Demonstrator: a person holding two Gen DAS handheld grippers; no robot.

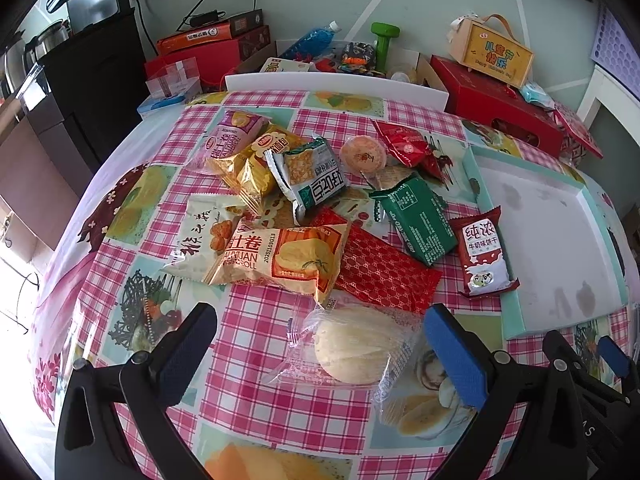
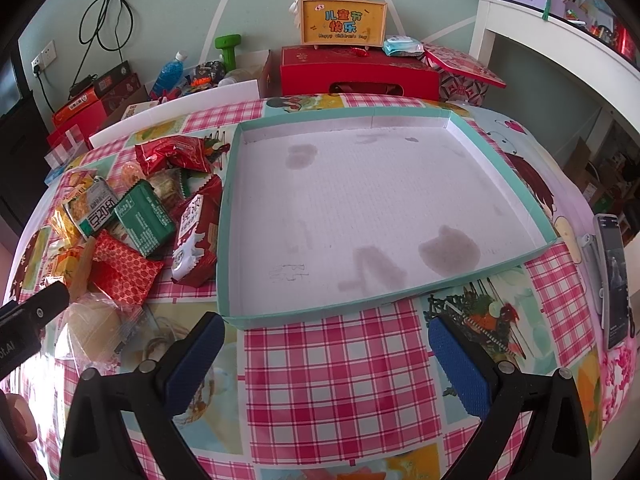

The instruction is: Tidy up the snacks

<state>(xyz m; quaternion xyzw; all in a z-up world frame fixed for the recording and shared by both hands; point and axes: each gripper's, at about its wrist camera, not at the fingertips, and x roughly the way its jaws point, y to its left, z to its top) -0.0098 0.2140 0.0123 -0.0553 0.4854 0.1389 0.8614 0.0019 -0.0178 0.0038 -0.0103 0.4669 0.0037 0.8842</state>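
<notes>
A heap of wrapped snacks lies on the checked tablecloth: an orange swiss-roll pack (image 1: 280, 260), a red patterned pack (image 1: 380, 268), a green pack (image 1: 420, 220) and a milk-biscuit pack (image 1: 484, 252). Nearest me is a pale bun in clear wrap (image 1: 352, 344). My left gripper (image 1: 324, 360) stands open, its pads on either side of the bun without touching it. A shallow teal-rimmed box (image 2: 500, 164) with a white floor holds nothing. My right gripper (image 2: 328, 360) is open over bare cloth just before the box's front rim. The left gripper's tip (image 2: 36, 312) shows at the left edge of the right wrist view.
Red gift boxes (image 2: 356, 72), a yellow handled box (image 2: 344, 20), a green dumbbell (image 1: 384, 44) and a blue bottle (image 2: 168, 72) crowd the table's far edge. A phone (image 2: 612, 276) lies on the right. A white shelf (image 2: 560, 44) stands at the back right.
</notes>
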